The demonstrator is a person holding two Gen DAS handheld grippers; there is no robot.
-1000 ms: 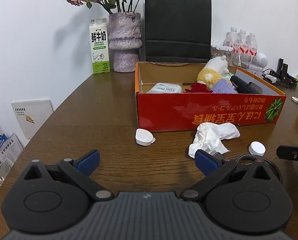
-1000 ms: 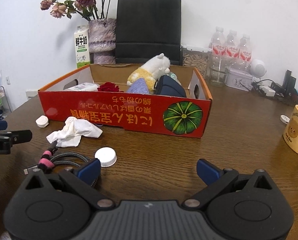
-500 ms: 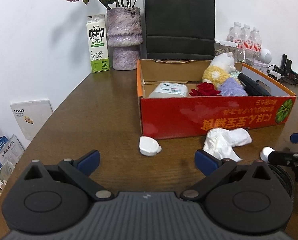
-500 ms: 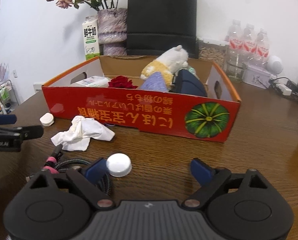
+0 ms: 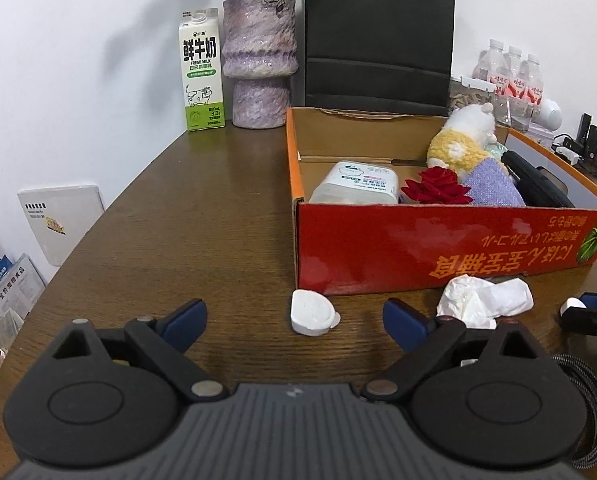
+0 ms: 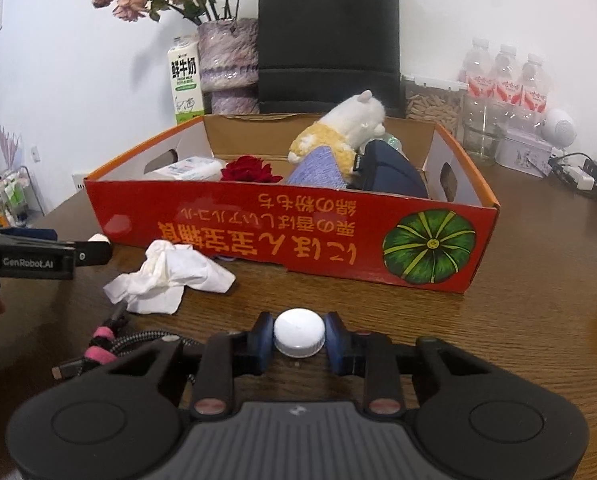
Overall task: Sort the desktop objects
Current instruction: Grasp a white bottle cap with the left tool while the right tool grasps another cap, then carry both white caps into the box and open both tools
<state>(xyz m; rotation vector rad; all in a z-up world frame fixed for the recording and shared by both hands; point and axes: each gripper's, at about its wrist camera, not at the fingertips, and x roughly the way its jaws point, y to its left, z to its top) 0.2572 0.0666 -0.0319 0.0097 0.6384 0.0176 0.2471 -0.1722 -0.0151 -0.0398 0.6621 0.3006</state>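
Our right claw [image 6: 299,338] is squeezed shut on the white cap [image 6: 299,332], which lies flat, top up, on the table [image 6: 538,300] near the red box [image 6: 290,232]. Our left claw [image 5: 294,316] is wide open, with a small white lid [image 5: 312,313] just beyond its tips. We see crumpled tissue [image 6: 170,276] left of the cap and bare table to its right.

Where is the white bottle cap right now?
In the right wrist view, the white bottle cap sits pinched in the right gripper, before the red box, right of the crumpled tissue.
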